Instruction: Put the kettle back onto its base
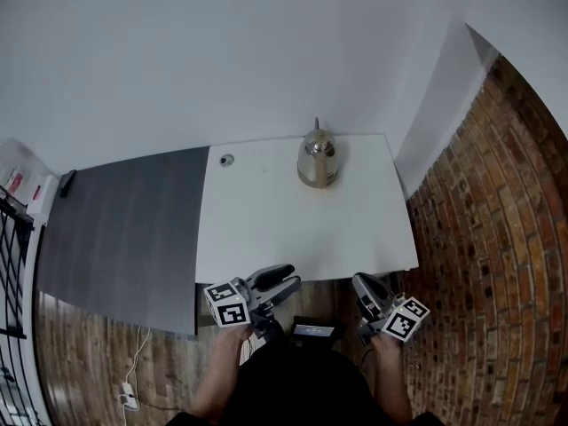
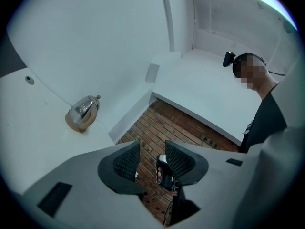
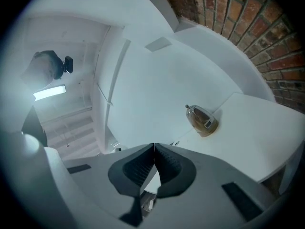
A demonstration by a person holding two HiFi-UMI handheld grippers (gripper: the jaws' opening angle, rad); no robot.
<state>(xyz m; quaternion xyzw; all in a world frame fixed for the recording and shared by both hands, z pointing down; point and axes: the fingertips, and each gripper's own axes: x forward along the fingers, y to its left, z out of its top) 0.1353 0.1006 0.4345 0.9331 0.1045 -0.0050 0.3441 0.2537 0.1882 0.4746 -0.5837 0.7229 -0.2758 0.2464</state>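
Observation:
A steel kettle (image 1: 317,158) with a knob on its lid stands upright near the far edge of the white table (image 1: 266,229). It also shows in the left gripper view (image 2: 83,112) and the right gripper view (image 3: 202,120). I cannot make out a separate base. Both grippers hang at the table's near edge, far from the kettle. My left gripper (image 1: 288,284) (image 2: 152,151) has its pads a narrow gap apart with nothing between them. My right gripper (image 1: 364,284) (image 3: 154,149) is shut, pads touching, and holds nothing.
A dark grey panel (image 1: 124,229) adjoins the table's left side. A small round fitting (image 1: 226,160) sits at the table's far left corner. Brick floor (image 1: 479,238) lies to the right, and a cable with a plug (image 1: 129,396) lies at the lower left. A person (image 2: 267,118) is at the left gripper view's right.

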